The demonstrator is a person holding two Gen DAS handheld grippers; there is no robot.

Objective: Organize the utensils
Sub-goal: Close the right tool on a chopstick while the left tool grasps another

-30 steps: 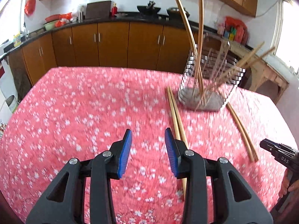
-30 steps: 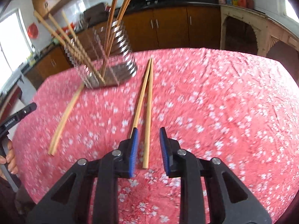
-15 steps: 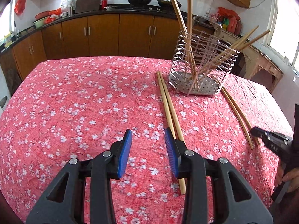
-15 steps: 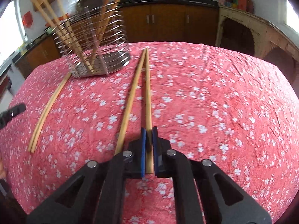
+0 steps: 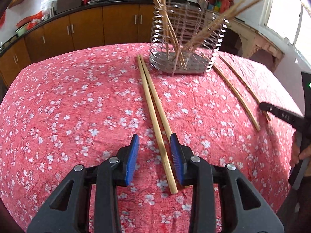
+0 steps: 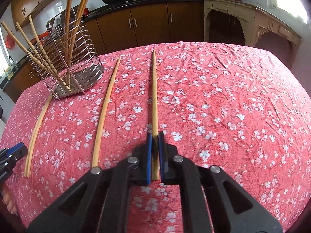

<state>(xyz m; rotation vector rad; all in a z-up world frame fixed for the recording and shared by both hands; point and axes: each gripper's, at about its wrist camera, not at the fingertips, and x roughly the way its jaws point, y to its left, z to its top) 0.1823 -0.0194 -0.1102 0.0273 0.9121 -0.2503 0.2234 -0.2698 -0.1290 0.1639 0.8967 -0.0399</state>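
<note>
The right gripper [image 6: 155, 153] was clenched on the near end of a long pale wooden chopstick [image 6: 154, 89], whose length ran straight away toward the far-left wire utensil basket [image 6: 77, 73]; the left gripper [image 5: 154, 157] hung released, farther off.

Right hand-held gripper [image 6: 155, 151] clamped on one chopstick [image 6: 154, 89], pointing away over red floral tabletop [image 6: 233, 101]. Second chopstick [image 6: 106, 108] loose to its left, third [image 6: 37, 130] further left. Wire holder [image 6: 73, 71] with upright chopsticks far left
</note>
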